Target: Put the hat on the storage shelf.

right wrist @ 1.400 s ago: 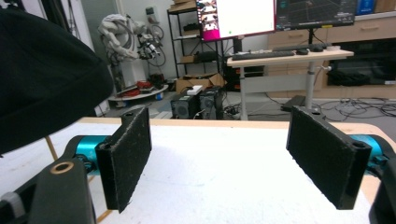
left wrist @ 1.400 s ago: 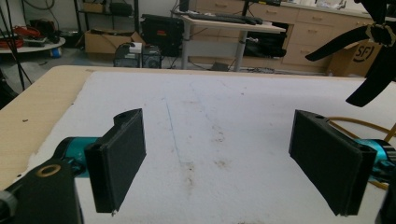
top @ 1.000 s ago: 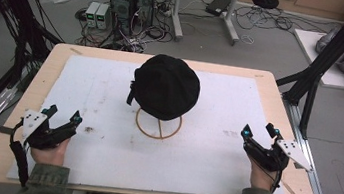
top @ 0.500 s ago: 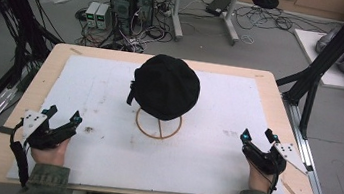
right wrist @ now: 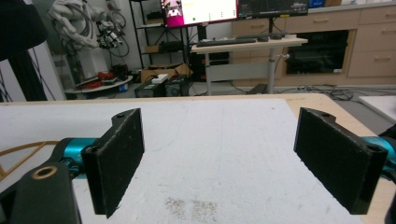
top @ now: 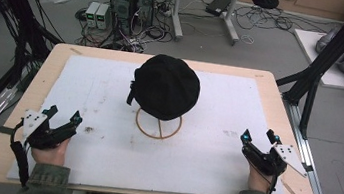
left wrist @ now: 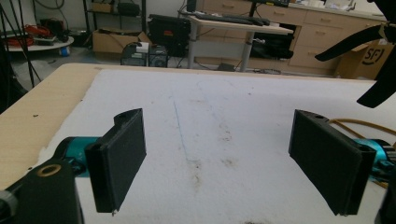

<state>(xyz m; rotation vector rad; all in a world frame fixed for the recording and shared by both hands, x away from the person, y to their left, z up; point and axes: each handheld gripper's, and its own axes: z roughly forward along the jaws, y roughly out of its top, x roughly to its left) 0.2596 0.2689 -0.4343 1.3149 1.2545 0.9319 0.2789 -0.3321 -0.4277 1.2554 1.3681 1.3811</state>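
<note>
At the near edge of the surface point(top: 17, 107), the left gripper point(top: 62, 122) and the right gripper point(top: 257, 142) are held low over the white mat point(top: 100, 168), one at each near corner. The fingers point(left wrist: 116, 163) of the left are spread wide with nothing between them, and the fingers point(right wrist: 119, 156) of the right are likewise released and bare. Farther in, at the middle of the mat, the black cap point(top: 166, 87) is perched on a wire stand, whose gold ring base point(top: 158, 124) is seen lying flat beneath it (well apart from both grippers). The reach towards the cap is judged to be the step in hand. It is best approached from both sides at once, with the fabric pinched at the brim rather than the crown, so that the light stand is not tipped.
</note>
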